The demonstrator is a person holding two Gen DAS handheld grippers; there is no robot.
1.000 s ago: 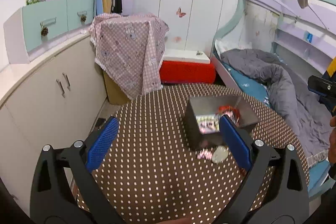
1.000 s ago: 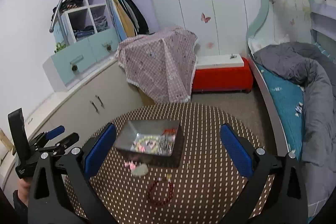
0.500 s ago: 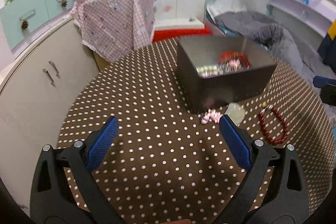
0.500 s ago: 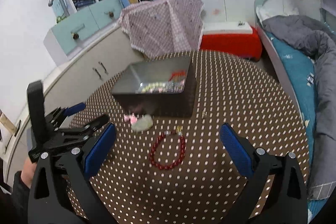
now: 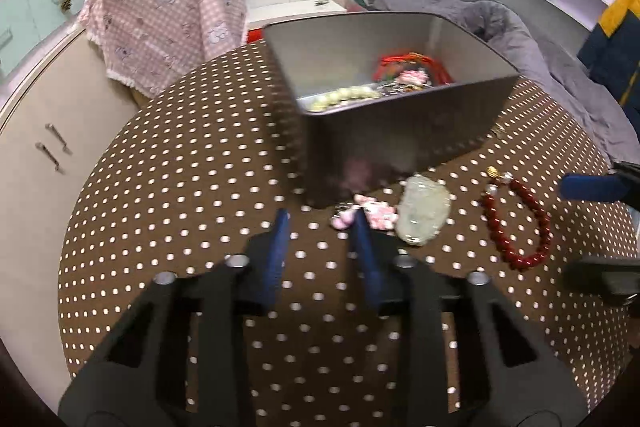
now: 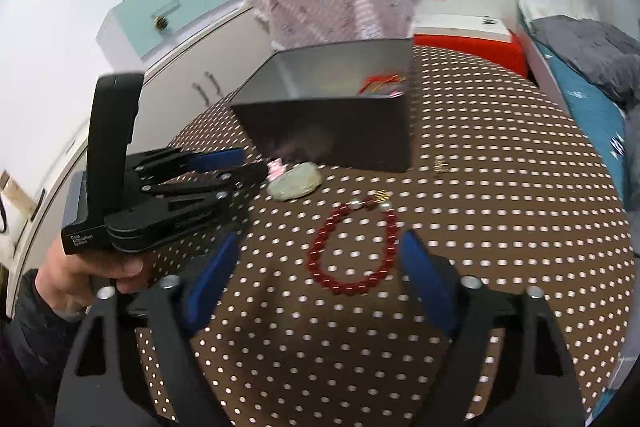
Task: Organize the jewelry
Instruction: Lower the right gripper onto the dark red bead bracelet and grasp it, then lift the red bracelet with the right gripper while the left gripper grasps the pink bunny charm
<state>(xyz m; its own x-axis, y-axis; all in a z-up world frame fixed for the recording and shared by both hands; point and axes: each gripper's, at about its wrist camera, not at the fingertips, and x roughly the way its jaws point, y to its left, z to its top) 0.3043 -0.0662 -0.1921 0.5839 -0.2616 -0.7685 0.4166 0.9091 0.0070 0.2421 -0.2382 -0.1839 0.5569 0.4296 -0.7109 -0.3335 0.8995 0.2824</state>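
We are now lower than a second ago: left gripper (image 5: 320,223) jaws are closing around the pink charm (image 5: 362,213) just before the grey box (image 5: 400,131); right gripper (image 6: 316,255) jaws, spread, are closing around the red bracelet (image 6: 352,247).

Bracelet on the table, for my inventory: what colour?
Red bracelet, clearest in the right wrist view.

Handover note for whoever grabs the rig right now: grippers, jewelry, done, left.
Left gripper: jaws closing, nothing between them, tips just short of the pink charm.
Right gripper: jaws closing around the red bead bracelet, not gripped.
Done: several pieces lie in the metal box.
Left: charm, pale jade pendant, bracelet and a small gold piece on the dotted table.
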